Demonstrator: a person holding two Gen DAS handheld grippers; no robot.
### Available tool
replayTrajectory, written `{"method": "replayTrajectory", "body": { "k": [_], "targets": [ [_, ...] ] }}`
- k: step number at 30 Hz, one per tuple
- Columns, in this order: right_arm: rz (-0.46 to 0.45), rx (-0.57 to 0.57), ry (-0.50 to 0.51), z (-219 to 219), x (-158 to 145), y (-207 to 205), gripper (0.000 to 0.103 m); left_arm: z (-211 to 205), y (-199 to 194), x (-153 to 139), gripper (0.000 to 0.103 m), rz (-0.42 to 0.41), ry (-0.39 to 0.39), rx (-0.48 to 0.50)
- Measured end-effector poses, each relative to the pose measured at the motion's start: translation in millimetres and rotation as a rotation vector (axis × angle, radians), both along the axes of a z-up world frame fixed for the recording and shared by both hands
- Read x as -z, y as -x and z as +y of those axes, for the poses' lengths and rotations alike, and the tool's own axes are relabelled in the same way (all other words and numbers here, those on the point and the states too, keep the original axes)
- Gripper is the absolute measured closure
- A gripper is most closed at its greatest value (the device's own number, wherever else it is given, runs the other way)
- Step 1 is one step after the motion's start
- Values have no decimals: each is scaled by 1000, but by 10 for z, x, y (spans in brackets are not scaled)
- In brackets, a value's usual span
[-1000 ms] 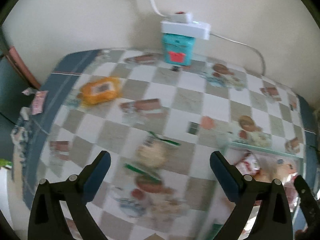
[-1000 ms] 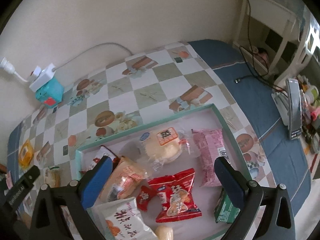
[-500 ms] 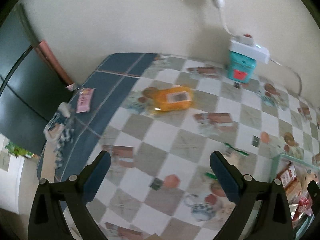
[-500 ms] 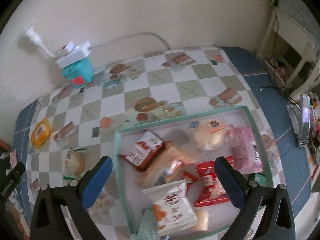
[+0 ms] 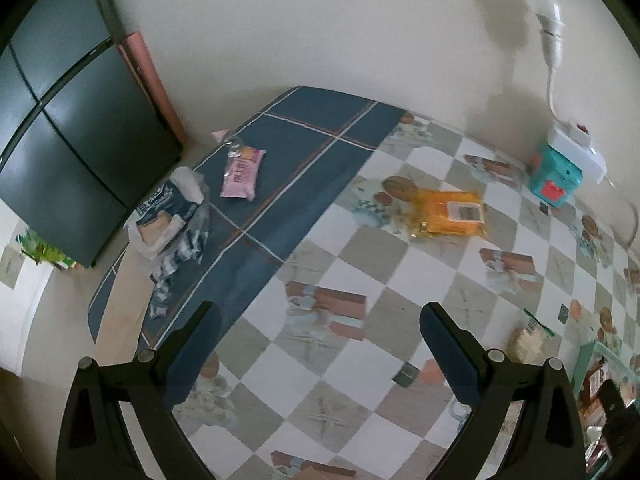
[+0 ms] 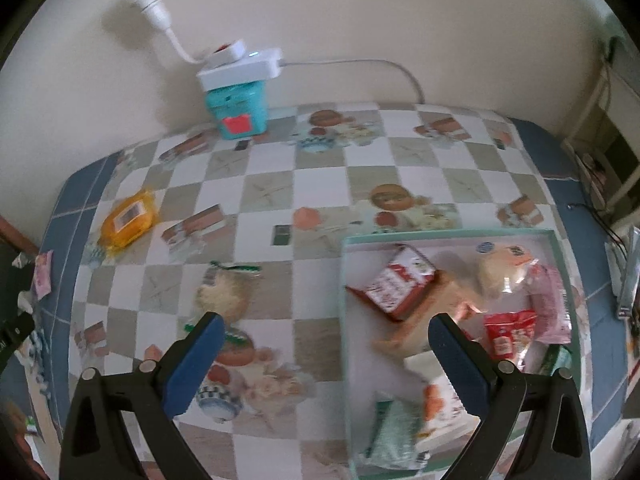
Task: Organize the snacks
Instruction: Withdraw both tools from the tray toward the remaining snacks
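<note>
Several snacks are sitting in the tray (image 6: pixel 444 235), three lying outside on the tabletop (image 6: pixel 320 184); both grippers, left gripper (image 5: pixel 320 354) and right gripper (image 6: pixel 325 356), are hovering wide apart, empty.

The desk (image 6: pixel 320 184) wears a grey-and-white chequered cloth with a navy border (thin pale lines cross it). An orange packet (image 6: pixel 127 220), a pink packet (image 5: pixel 241 173), a teal box (image 6: pixel 236 110) with a red label.
</note>
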State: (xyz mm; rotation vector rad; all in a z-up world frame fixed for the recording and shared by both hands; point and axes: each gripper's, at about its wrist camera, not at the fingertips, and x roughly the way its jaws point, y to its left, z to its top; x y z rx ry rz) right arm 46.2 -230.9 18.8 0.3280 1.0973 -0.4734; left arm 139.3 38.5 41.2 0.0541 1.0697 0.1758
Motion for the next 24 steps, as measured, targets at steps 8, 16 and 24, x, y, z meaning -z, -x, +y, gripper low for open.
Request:
{"method": "replayTrajectory", "body": {
  "k": [8,16,24],
  "targets": [
    [11,-57,-9,252,163,-204,0,172,-131,161,4,34,45,-38],
    [50,-110,-24,423,493,-423,0,113,-305,475,4,92,64,-29],
    [57,-145,-45,546,759,-648,0,-164,-496,737,4,84,101,23]
  ]
}}
